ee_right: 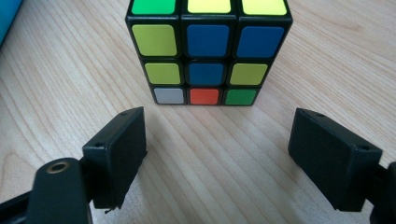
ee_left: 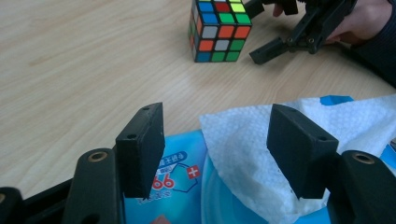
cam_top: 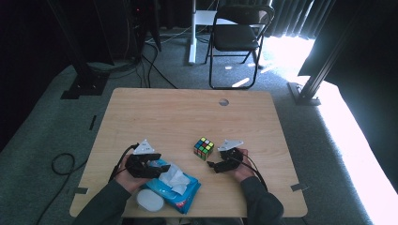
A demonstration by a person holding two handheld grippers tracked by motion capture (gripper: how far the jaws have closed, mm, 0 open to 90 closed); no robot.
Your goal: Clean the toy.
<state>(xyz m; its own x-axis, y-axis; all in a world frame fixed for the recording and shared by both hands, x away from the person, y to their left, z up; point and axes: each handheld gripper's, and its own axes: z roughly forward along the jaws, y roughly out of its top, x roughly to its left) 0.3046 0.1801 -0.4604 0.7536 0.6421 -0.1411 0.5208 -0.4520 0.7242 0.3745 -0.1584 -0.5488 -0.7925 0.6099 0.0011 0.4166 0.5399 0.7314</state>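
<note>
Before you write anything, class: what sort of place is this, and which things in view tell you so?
Probably a lab or studio set up for recording. Black frame posts and cables stand on grey carpet, dark curtains hang behind, and a lone folding chair faces a plain wooden table.

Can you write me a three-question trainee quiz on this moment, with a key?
1. True or false: the right gripper is shut on the puzzle cube.
2. What lies between the left gripper's jaws: A a white wipe, B a pen, C the cube?
3. What does the wipe stick out of?

Key
1. False: its jaws are open, the cube ahead of them and untouched.
2. A.
3. The blue wipe pack at the table's near edge.
</note>
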